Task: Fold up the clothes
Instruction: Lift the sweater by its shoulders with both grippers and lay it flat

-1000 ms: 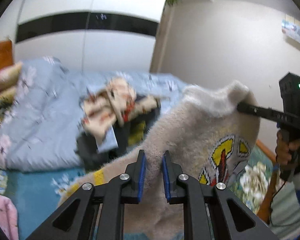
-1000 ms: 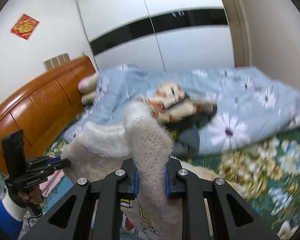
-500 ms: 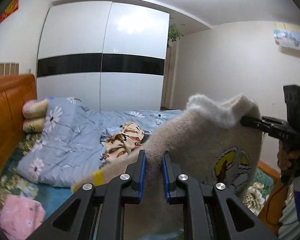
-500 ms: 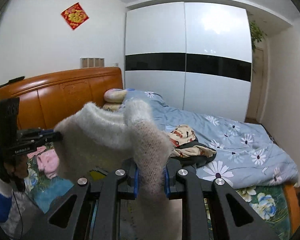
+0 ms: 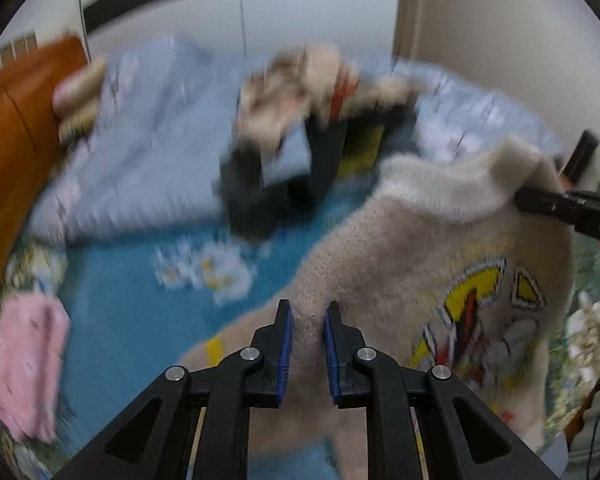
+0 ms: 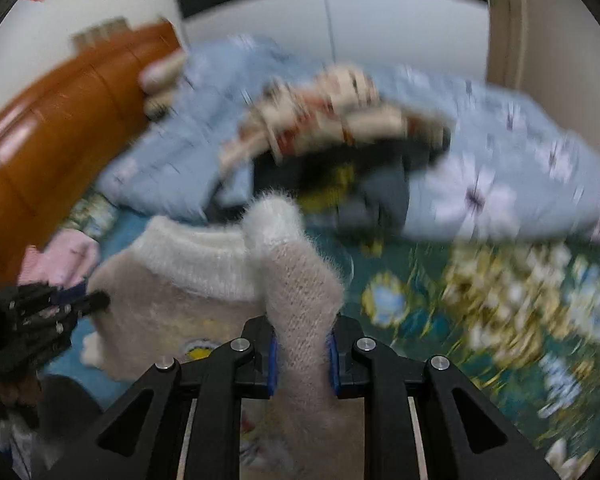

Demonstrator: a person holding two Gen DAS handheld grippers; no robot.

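**Both grippers clamped on a fuzzy beige sweater above the bed**

The left gripper [image 5: 305,322] has its blue pads pressed against a bunched fold of the beige sweater [image 5: 416,264], so its jaws stand nearly together with knit between them. The right gripper [image 6: 302,342] is likewise clamped on a thick roll of the same sweater [image 6: 300,280], which rises out from between its pads. In the left wrist view the right gripper shows at the right edge [image 5: 540,200], pinching the sweater at its white ribbed collar; in the right wrist view the left gripper appears at the left edge [image 6: 88,300], gripping the garment's other side.

The sweater hangs spread between the two tools, its front turned toward the left camera, with a yellow, red and grey cartoon patch [image 5: 484,316] on the chest. It is held above a teal floral bedsheet [image 6: 480,312].

Farther off, a blurred heap of clothes [image 6: 332,132], cream-patterned on top and dark beneath, lies on a pale blue quilt [image 6: 500,168] with white flowers. A pink garment [image 5: 20,360] sits at the near left. An orange wooden headboard [image 6: 52,128] stands at the far left, and a white wardrobe [image 6: 400,28] with a black band closes the far wall. Both views are smeared by motion.
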